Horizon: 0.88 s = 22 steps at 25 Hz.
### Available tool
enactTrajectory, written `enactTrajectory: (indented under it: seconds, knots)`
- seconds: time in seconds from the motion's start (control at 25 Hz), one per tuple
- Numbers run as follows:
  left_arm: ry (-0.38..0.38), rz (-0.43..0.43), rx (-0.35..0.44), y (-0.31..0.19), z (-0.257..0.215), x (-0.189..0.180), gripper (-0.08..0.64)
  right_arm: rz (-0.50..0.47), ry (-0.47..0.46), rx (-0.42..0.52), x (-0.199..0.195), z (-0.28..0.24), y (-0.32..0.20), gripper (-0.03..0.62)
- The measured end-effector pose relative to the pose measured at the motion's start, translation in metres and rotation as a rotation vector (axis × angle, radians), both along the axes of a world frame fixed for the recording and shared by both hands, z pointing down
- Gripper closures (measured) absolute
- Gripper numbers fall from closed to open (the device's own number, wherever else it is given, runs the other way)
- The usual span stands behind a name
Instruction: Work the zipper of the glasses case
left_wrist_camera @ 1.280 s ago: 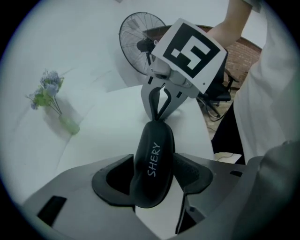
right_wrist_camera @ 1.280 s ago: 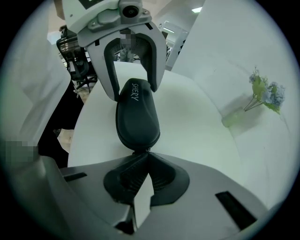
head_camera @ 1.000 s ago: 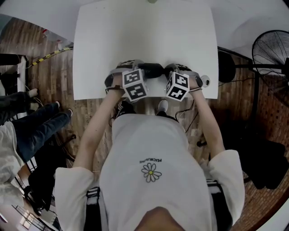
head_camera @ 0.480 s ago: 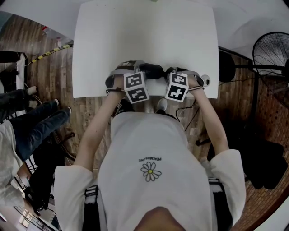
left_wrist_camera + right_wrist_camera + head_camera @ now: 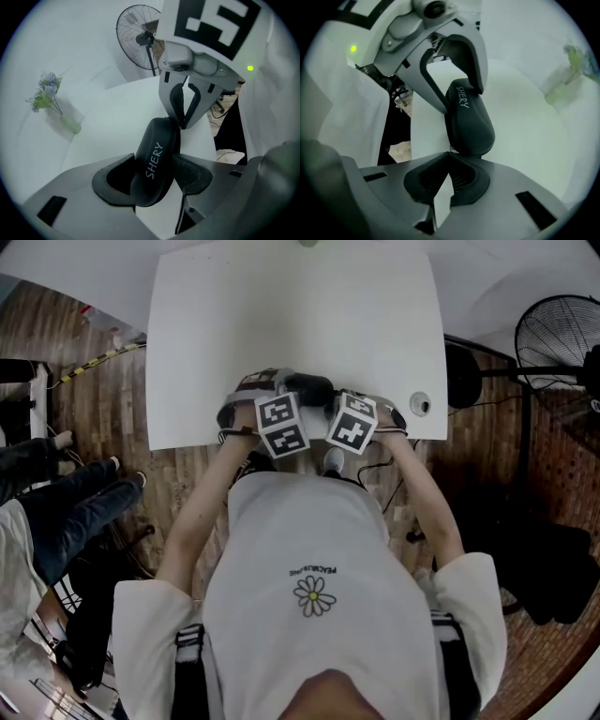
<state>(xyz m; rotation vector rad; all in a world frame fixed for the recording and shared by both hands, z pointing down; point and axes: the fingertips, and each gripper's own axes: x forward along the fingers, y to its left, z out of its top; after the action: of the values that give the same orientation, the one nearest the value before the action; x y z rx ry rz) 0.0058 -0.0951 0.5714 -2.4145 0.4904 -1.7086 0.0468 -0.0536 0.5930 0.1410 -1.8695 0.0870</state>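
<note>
Wooden floor (image 5: pixel 112 399) lies around the big white table (image 5: pixel 291 324), and a standing fan (image 5: pixel 562 343) is well away to the right of the right tongs (image 5: pixel 449 161). Both tongs point down at the near edge of the table, close side by side. The left tongs (image 5: pixel 153 180) are closed on one end of the black glasses case (image 5: pixel 154 154), with a pad pressing on each side of it. The case reaches from there across to the right tongs, so it sits between the two. A little vase of flowers (image 5: pixel 47 91) stands far beyond both tongs. The right tongs are closed together at the other end of the case. At their tips we see a small piece of metal, which we take for the zipper pull (image 5: pixel 449 151).

We think the risk is in this thin hold. If we drag away from the line of the zipper, above all at the round end, the pull can slip from the tips or the slider can jam. If we pull too hard, the case can turn or slide out of the left tongs, because they hold only its end.
</note>
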Motion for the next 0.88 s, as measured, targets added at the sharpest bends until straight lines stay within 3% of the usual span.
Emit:
enactTrajectory:
  seconds: [0.08,0.16,0.44,0.64,0.88]
  knots:
    - [0.037,0.014,-0.019,0.004,-0.002,0.001,0.305,0.052,-0.026,0.011,0.002,0.002,-0.003,0.586]
    - [0.074,0.001,-0.033,0.006,-0.005,0.001,0.304,0.042,-0.009,0.042,0.005,0.004,-0.006,0.586]
    - [0.132,-0.062,-0.004,0.007,-0.026,-0.008,0.307,0.105,0.010,0.157,0.025,0.002,-0.035,0.586]
    - [0.182,-0.118,-0.032,0.001,-0.030,-0.012,0.351,0.116,0.071,0.322,0.043,0.000,-0.074,0.586]
    - [0.188,-0.091,-0.060,0.002,-0.030,0.003,0.445,0.170,0.076,0.352,0.054,0.001,-0.100,0.586]
